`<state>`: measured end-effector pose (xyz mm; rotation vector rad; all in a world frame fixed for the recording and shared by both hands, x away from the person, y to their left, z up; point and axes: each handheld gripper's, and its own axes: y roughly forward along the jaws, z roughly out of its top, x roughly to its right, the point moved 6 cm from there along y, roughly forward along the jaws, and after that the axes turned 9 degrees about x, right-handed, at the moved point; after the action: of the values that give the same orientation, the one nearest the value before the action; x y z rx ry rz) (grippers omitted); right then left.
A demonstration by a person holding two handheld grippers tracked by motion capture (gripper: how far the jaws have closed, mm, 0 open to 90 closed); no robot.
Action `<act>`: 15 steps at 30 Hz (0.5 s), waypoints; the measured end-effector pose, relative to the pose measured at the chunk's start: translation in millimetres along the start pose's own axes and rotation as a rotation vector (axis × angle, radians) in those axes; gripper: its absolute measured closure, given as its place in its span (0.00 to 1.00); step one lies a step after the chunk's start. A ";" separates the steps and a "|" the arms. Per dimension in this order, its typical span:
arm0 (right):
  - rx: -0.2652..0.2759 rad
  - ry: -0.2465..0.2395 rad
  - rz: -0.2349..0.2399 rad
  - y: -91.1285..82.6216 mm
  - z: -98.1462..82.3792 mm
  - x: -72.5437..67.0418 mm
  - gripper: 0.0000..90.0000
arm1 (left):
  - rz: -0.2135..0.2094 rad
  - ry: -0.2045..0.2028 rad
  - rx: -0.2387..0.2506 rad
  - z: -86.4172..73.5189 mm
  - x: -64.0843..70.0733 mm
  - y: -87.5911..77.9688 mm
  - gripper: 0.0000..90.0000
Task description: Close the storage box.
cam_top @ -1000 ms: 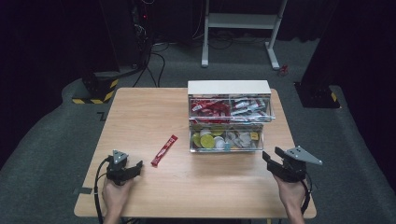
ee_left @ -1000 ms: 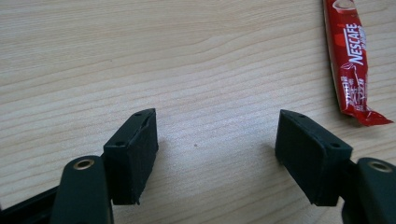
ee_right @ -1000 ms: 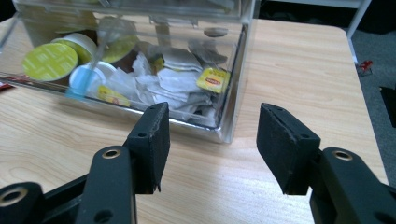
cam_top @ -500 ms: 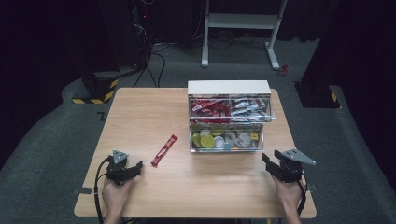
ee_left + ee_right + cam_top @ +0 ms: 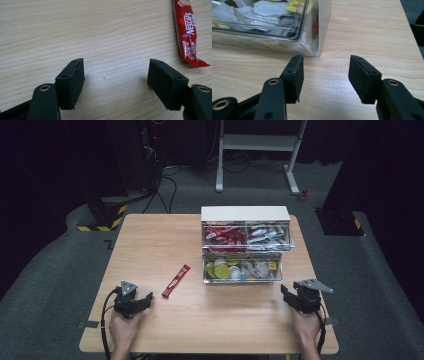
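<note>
A red Nescafe sachet lies flat on the wooden table, left of a clear two-tier drawer box. My left gripper rests near the front left, open and holding nothing. In the left gripper view the left gripper has bare wood between its pads, and the sachet lies ahead to the right. My right gripper sits low at the front right, open and holding nothing. In the right gripper view the right gripper points at the box's near corner, a short way off.
The upper drawers hold red and white sachets, the lower ones yellow and white capsules and packets. The table's right edge is close to the right gripper. Dark floor, cables and a white stand lie beyond the far edge.
The right gripper has come down toward the tabletop and a little nearer the front edge. The left gripper and the sachet have stayed put.
</note>
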<state>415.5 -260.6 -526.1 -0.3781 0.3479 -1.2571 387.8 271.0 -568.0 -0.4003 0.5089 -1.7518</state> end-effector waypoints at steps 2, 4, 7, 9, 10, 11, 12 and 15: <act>-0.011 0.016 -0.002 2.4 -2.1 0.6 0.51 | 0.000 0.000 0.000 0.0 0.0 0.0 0.34; -0.022 0.013 -0.001 4.9 -3.8 1.5 0.50 | 0.000 0.000 0.000 0.0 0.0 0.0 0.34; -0.033 0.015 -0.002 8.4 -6.8 2.6 0.50 | 0.000 0.000 0.000 0.0 0.0 0.0 0.34; -0.043 0.026 -0.006 10.1 -8.5 2.7 0.50 | 0.000 0.000 0.000 0.0 0.0 0.0 0.34; -0.047 0.030 -0.006 11.3 -9.3 2.6 0.49 | 0.000 0.000 0.000 0.0 0.0 0.0 0.34; -0.051 0.031 -0.003 12.4 -9.9 2.5 0.49 | 0.000 0.000 0.000 0.0 0.0 0.0 0.34; -0.061 0.030 0.001 14.1 -10.8 2.3 0.49 | 0.000 0.000 -0.001 0.0 0.0 0.0 0.34; -0.077 0.034 0.001 16.9 -12.9 1.5 0.47 | -0.001 0.001 -0.001 -0.1 0.1 -0.1 0.33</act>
<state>424.3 -258.7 -545.4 -0.4222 0.4262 -1.2528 387.7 270.9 -568.1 -0.4008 0.5101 -1.7528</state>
